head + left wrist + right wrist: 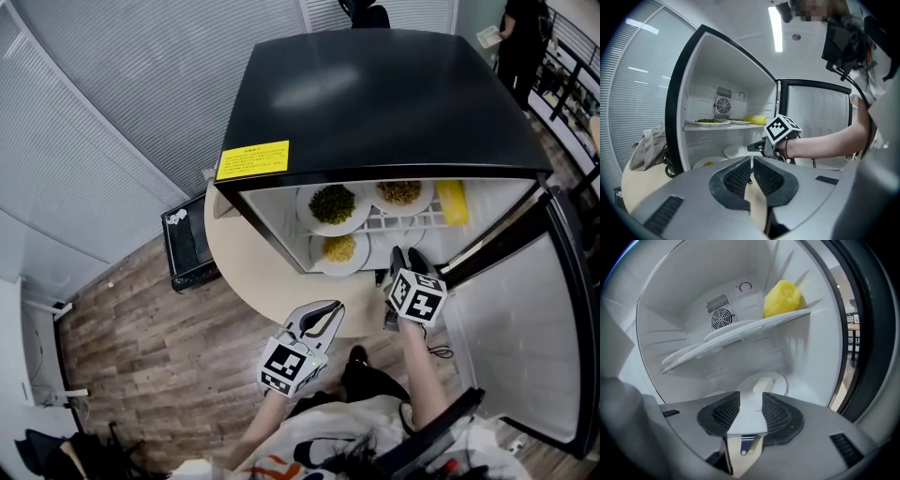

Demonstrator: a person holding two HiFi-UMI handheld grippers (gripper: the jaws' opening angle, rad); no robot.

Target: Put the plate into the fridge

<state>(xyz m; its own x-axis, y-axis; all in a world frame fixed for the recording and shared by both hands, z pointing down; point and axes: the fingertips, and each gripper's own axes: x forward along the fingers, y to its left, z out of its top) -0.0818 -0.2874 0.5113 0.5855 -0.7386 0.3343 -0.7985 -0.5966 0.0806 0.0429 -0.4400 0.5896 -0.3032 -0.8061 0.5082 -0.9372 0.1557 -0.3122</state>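
Note:
The black fridge (375,94) stands open. On its floor lies a white plate (762,383) with a pale piece on it, just ahead of my right gripper (750,401). That gripper is open, and I see nothing pinched between its pads. In the head view the right gripper (405,253) hovers at the fridge's front edge. A plate of yellow food (339,249) lies beside it on the floor. My left gripper (330,307) hangs back over the table, shut and empty; its pads (740,176) meet at the tips.
The upper shelf (394,223) carries a plate of greens (333,204), a plate of brown food (403,194) and a yellow lump (452,202). The door (525,328) swings out to the right. A round tan table (253,272) stands before the fridge, with a grey bag (647,145) on it.

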